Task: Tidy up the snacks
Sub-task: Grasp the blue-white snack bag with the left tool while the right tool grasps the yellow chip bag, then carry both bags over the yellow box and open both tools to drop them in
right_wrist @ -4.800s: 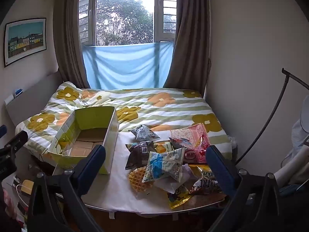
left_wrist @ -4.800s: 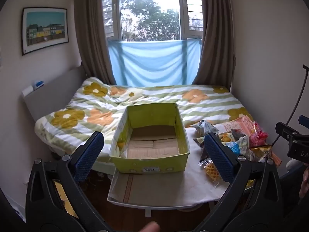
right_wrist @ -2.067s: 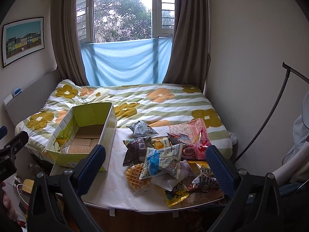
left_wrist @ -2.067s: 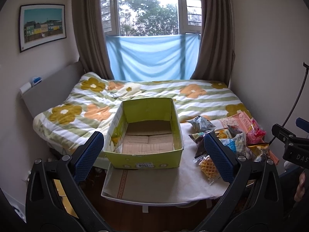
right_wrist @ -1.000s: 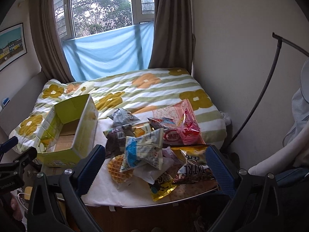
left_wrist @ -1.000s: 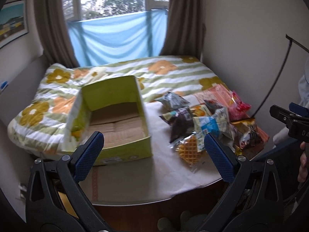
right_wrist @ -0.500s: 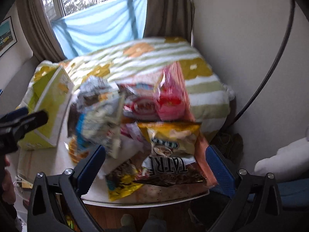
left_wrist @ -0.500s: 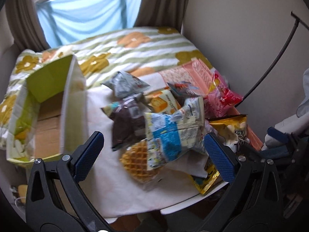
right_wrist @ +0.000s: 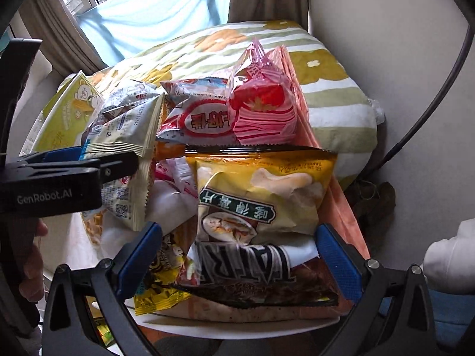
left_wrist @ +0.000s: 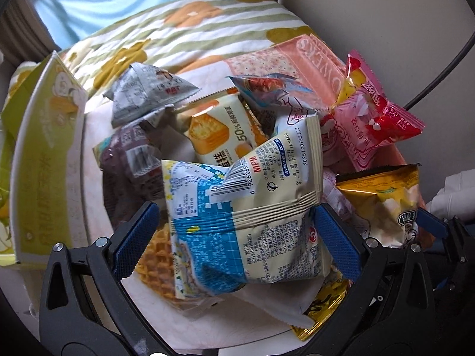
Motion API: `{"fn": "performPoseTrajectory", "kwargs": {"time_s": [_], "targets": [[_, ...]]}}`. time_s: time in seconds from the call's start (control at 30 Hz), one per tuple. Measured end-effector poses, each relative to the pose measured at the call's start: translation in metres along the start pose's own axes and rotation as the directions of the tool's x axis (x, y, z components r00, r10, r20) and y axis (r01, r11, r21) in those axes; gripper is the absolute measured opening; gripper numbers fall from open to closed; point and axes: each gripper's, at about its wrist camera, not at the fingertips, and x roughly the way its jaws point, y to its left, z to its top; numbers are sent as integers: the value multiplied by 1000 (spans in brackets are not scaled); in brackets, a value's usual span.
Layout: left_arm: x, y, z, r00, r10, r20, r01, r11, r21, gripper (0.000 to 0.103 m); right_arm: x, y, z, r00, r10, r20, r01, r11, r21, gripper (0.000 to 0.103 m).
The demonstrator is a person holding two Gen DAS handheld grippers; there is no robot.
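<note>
A pile of snack packets lies on the small white table (left_wrist: 98, 216). In the left wrist view my left gripper (left_wrist: 236, 231) is open, its jaws on either side of a blue and cream packet (left_wrist: 246, 207) without clamping it. In the right wrist view my right gripper (right_wrist: 237, 250) is open around a yellow chip bag (right_wrist: 261, 195) that lies on a black and white bag (right_wrist: 255, 279). The green cardboard box (left_wrist: 44, 163) stands at the left of the table. A waffle packet (left_wrist: 157, 255) lies under the blue packet.
A pink and red packet (left_wrist: 368, 118), a grey triangular packet (left_wrist: 145, 92), a dark purple packet (left_wrist: 127, 166) and a cake packet (left_wrist: 219, 130) sit in the pile. The flowered bed (right_wrist: 326, 89) lies behind the table. The left gripper (right_wrist: 59, 175) crosses the right wrist view at left.
Both grippers have moved forward and down onto the snack pile. The left now straddles the blue packet, the right the yellow chip bag. The box has slid to the left edge.
</note>
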Motion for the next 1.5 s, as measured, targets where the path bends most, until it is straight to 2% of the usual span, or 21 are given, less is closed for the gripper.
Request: {"fn": "performPoseTrajectory", "kwargs": {"time_s": [0.17, 0.33, 0.5, 0.6, 0.73, 0.8, 1.0, 1.3, 1.5], "targets": [[14, 3, 2, 999, -43, -22, 42, 998, -41, 103, 8, -2, 3, 1000, 2, -6, -2, 1000, -8, 103], [22, 15, 0, 993, -114, -34, 111, 990, -90, 103, 17, -2, 5, 999, 18, -30, -19, 1000, -3, 102], [28, 31, -6, 984, -166, -60, 154, 974, -164, 88, 20, 0, 3, 999, -6, -31, 5, 1000, -15, 91], [28, 33, -9, 985, -162, -66, 150, 976, -160, 81, 18, -4, 3, 999, -21, -27, 21, 1000, -10, 81], [25, 33, -11, 986, -158, -59, 147, 977, -154, 78, 18, -5, 4, 999, -42, -31, 41, 999, -10, 72], [21, 32, -11, 987, -155, -50, 147, 979, -143, 73, 16, -4, 4, 999, -45, -28, 45, 999, -9, 68], [3, 25, -8, 990, -139, -15, 137, 985, -101, 71, 4, -3, 3, 999, -38, 0, 38, 999, -12, 57], [-44, 28, -9, 990, -120, 77, 127, 986, -107, 71, -31, 2, 9, 996, -43, 73, 46, 998, -34, 56], [-95, 45, -3, 978, -114, 177, 141, 978, -151, 71, -70, 19, 30, 990, -30, 140, 45, 993, -106, 56]]}}
